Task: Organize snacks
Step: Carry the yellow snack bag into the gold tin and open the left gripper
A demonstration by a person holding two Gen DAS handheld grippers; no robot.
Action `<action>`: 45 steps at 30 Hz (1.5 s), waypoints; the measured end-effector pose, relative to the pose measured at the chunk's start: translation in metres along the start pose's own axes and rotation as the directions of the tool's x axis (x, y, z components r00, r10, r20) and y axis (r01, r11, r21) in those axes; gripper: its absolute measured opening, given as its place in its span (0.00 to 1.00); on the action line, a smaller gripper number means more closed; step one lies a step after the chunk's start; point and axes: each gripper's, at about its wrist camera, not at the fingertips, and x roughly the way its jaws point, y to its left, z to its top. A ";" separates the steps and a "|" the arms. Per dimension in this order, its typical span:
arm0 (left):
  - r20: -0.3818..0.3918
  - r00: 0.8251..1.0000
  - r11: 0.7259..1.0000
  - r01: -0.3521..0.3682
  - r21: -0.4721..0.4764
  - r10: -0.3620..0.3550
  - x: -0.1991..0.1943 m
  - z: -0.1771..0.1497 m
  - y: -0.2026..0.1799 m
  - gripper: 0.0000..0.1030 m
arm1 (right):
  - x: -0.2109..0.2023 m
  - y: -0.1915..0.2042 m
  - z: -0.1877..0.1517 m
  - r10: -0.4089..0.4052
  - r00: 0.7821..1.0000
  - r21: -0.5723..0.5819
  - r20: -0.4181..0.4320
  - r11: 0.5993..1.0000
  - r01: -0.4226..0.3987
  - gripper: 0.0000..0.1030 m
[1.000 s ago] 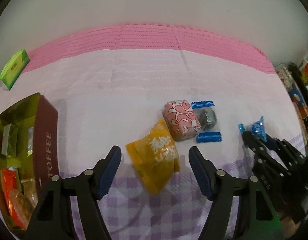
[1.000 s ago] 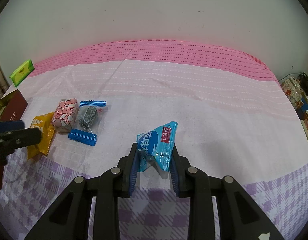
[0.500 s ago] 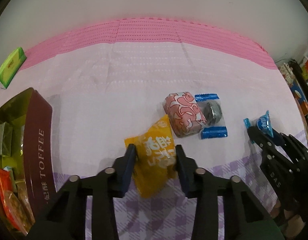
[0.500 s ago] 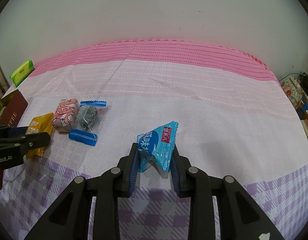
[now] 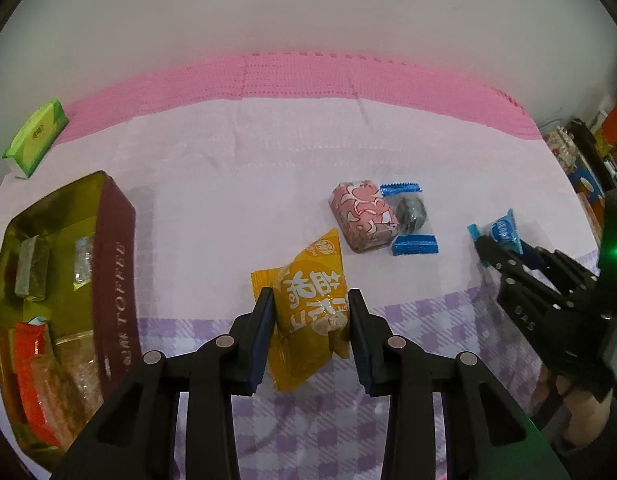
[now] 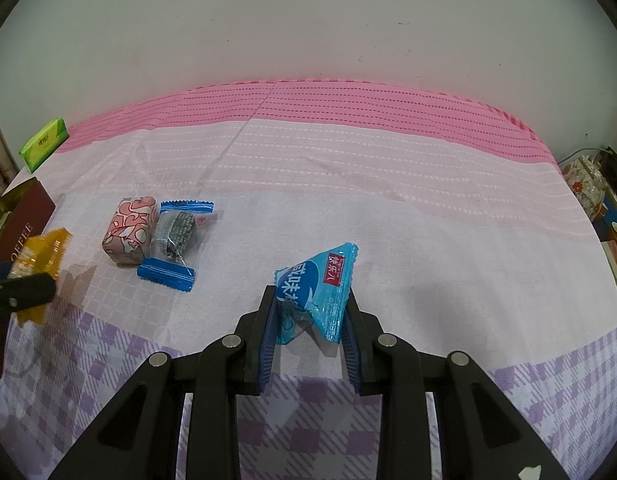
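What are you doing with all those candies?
Someone is tidying snacks on a table, with a grabbing tool in each hand. The left tool is pinching a yellow snack packet, and the right tool is pinching a light blue snack packet. A pink-patterned wrapped snack and a clear candy packet with blue ends wait side by side on the tablecloth. To the left sits an open toffee tin with snacks already inside.
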 end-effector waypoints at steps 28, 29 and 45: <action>0.068 0.974 0.964 -0.201 -0.177 0.216 -0.055 0.029 0.131 0.35 | -0.001 0.001 0.001 -0.003 1.000 -0.004 0.000 1.000 0.003 0.27; 0.062 0.973 0.961 -0.210 -0.182 0.224 -0.054 0.030 0.138 0.35 | -0.001 0.001 0.001 -0.003 1.000 -0.004 0.000 1.000 0.003 0.27; -0.051 0.961 0.937 -0.277 -0.213 0.272 -0.012 0.026 0.178 0.35 | -0.001 0.000 0.002 -0.003 1.000 -0.004 -0.001 1.000 0.003 0.28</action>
